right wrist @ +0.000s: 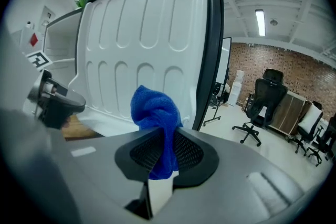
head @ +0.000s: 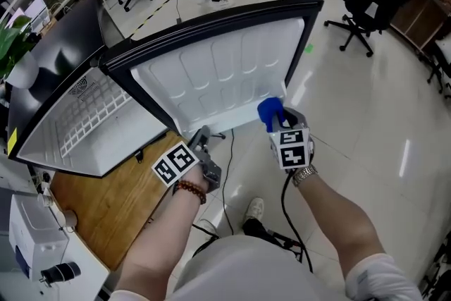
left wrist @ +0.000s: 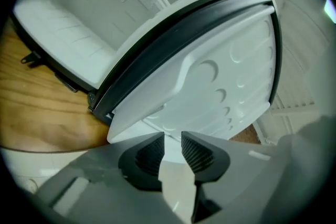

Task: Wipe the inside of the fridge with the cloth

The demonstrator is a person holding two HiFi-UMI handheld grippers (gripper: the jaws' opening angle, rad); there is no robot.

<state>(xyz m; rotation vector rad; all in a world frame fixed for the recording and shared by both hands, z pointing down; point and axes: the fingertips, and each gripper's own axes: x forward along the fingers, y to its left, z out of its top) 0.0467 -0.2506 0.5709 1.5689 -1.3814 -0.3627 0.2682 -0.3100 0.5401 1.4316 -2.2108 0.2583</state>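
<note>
Right gripper [right wrist: 167, 139] clamps the blue cloth [right wrist: 155, 107], seemingly against the fridge door [head: 218, 74]; left gripper [left wrist: 172, 139] stands narrowly apart, empty

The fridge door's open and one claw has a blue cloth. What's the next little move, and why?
Probably carry the right claw with the blue cloth leftward, past the open door, into the fridge. The cloth is clamped in that claw but sits by the door's inner panel, outside the cabinet. The left claw is open and empty near the door's lower edge.
</note>
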